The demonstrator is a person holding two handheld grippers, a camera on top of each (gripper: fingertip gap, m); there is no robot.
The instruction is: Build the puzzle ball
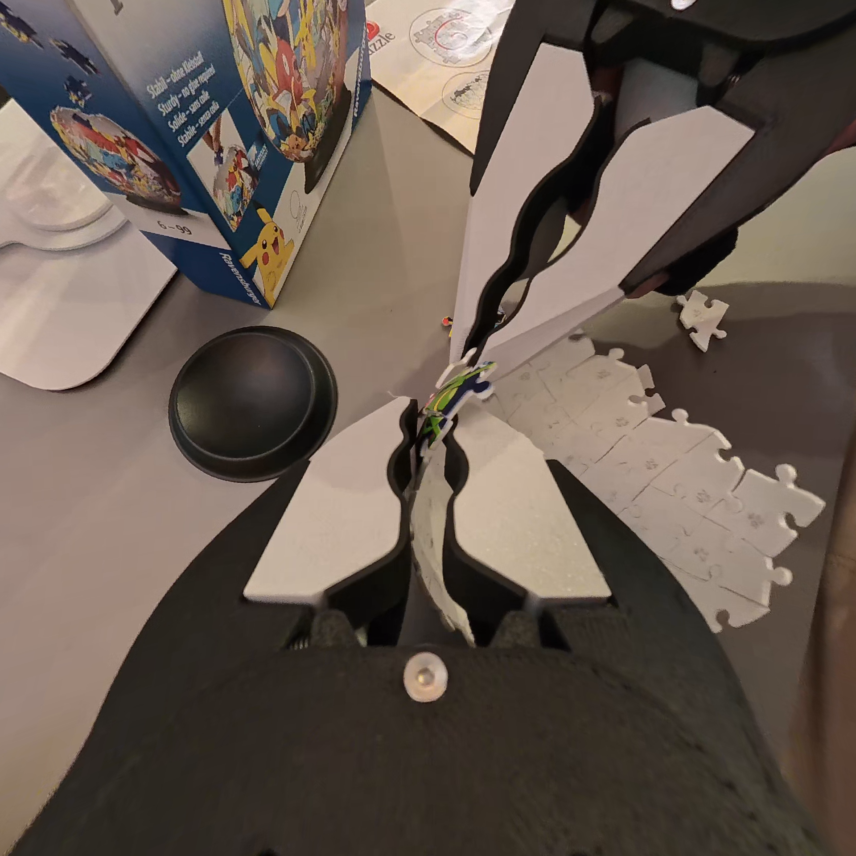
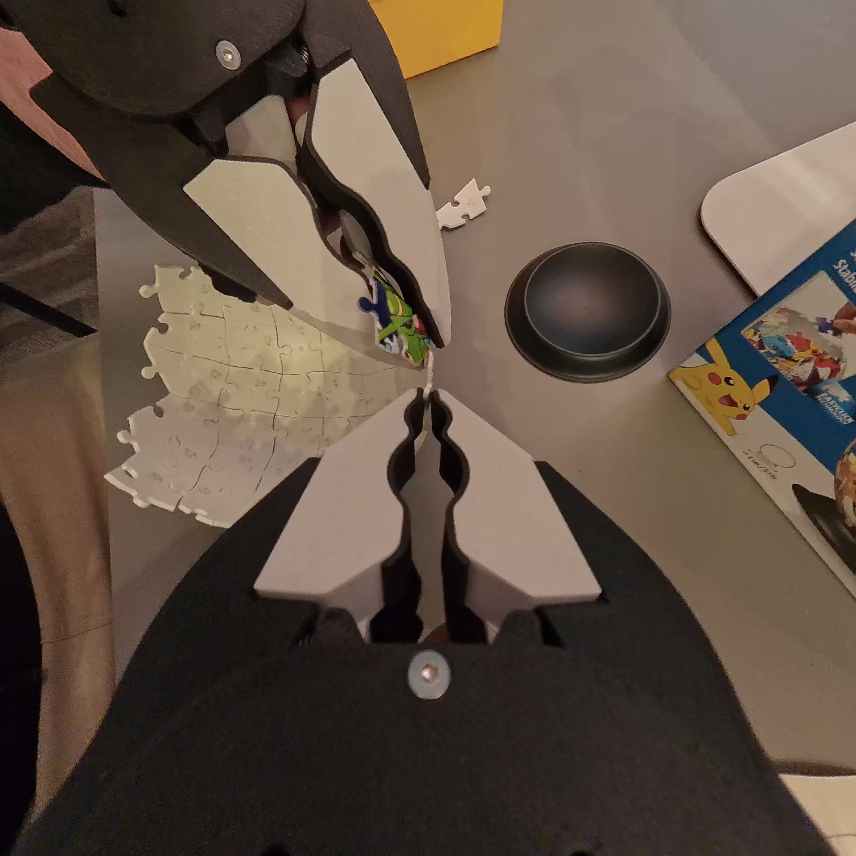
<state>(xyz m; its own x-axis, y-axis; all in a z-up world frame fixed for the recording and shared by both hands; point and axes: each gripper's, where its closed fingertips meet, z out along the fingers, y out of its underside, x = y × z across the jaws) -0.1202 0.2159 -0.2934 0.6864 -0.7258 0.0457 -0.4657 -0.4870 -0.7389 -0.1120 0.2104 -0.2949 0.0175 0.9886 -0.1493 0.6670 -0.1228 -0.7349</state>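
Gripping puzzle pieces (image 1: 463,384) in closed jaws—both grippers (yellow box (image 2: 440,37) only rightward).

Matte black textured bodies on left gripper (image 1: 428,410) and right gripper (image 2: 428,393), curved shoulders. One silver screw on white washer, centred behind the fingers (image 1: 333,509). Fingers flat, pale grey, tapered, with wavy black rubber pads (image 2: 403,463) on inner faces.
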